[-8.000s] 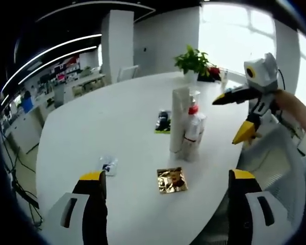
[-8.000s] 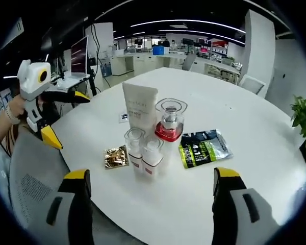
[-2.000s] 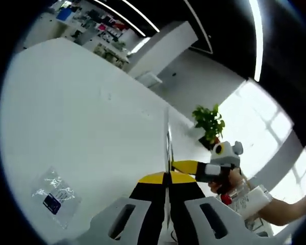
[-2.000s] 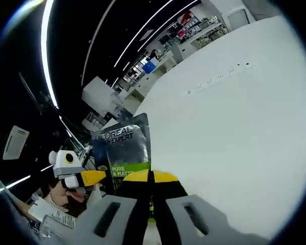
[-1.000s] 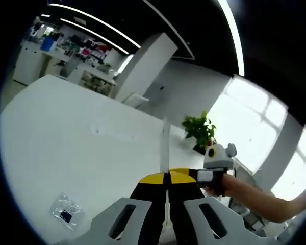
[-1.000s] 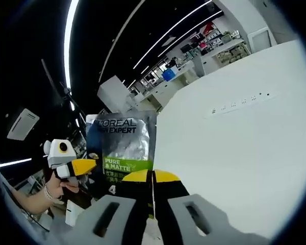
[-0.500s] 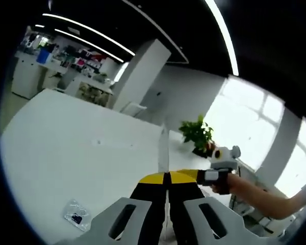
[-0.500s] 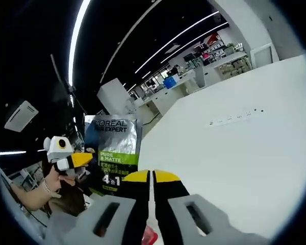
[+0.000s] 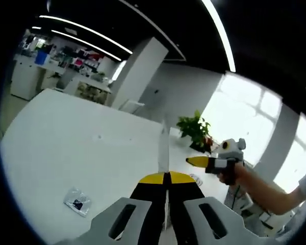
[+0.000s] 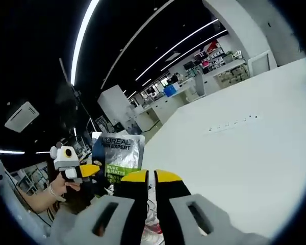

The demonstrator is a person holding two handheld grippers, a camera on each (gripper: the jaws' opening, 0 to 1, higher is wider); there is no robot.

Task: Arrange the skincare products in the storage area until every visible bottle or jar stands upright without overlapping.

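White table [image 9: 66,148] below; left gripper [image 9: 167,179] pinches an edge-on sachet [image 9: 163,148] aloft; right gripper [image 10: 152,177] jaws nearly together, seemingly empty.

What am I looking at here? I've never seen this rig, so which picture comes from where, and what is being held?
There is no robot arm. A person holds a two-jaw gripper in each hand, and each gripper carries a fisheye camera that looks along its own yellow-tipped jaws.

In the left gripper view, the left gripper is shut on a thin packet seen edge-on. Further right is the other gripper, held in the person's hand. A white table lies beyond, with a small clear packet on it and a potted plant at its far end.

In the right gripper view, the right gripper has its jaws close together with nothing visible between them. To the left, the same thin packet shows face-on: a dark and green skincare sachet, held up above the table.
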